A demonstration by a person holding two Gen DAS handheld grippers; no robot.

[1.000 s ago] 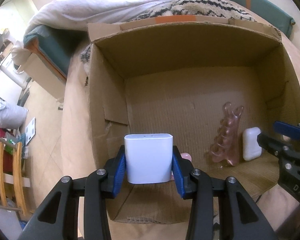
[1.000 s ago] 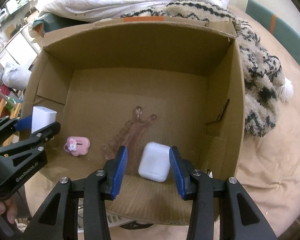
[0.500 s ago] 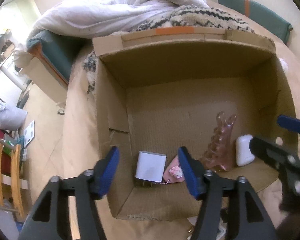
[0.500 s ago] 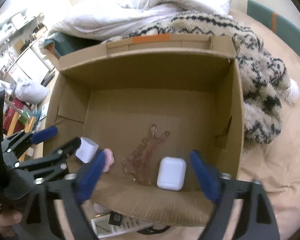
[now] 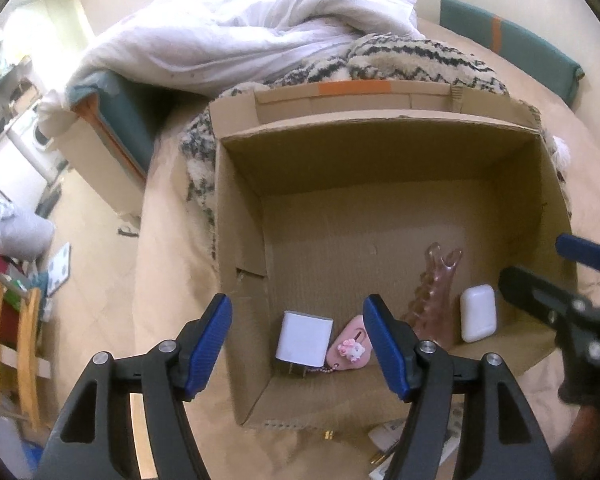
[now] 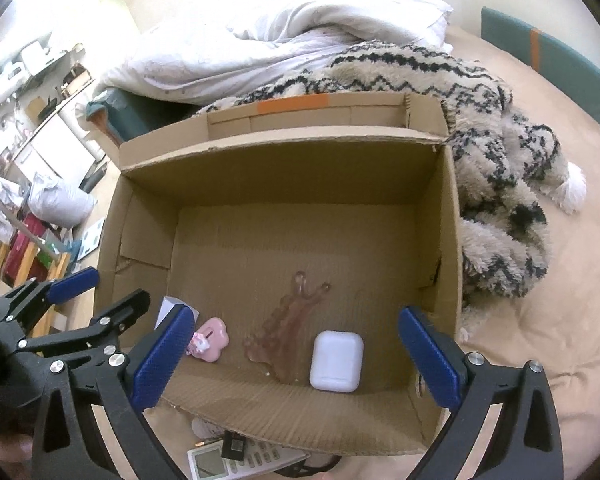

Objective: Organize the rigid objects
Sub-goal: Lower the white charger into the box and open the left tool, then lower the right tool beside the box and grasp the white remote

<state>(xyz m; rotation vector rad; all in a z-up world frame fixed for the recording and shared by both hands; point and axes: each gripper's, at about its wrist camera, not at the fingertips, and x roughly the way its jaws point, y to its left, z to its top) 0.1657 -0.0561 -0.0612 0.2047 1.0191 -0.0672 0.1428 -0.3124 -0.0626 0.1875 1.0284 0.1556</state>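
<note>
1. Cardboard box (image 6: 284,168) fills the centre of both views, open top, sitting on a beige bed cover; four small things lie along its near wall.
2. Left gripper (image 5: 296,344), lower centre of the left view: fingers apart at a medium gap, nothing between the pads. It hangs above the white charger (image 5: 304,338) and touches nothing.
3. Right gripper (image 6: 296,360), lower centre of the right view: fingers spread very wide, nothing held. The white earbud case (image 6: 336,361) lies on the box floor below the gap, clear of both pads.
4. Order along the near wall in the left view, left to right: charger, pink charm (image 5: 350,346) just beside it, clear pink hair claw (image 5: 434,292), earbud case at lower right.
5. Handling, judged: charger is a hard, light block with prongs facing the near wall; take it across its flat sides. Earbud case is smooth and rounded, likely slippery, so grip its flat faces at the middle. Hair claw is thin plastic and probably brittle, best taken by the spine, not the teeth. Charm is small and light with a bead chain that may snag.
6. Calculator (image 6: 236,462) and other bits lie outside the box at the bottom edge of the right view; likely next to go in.
</note>
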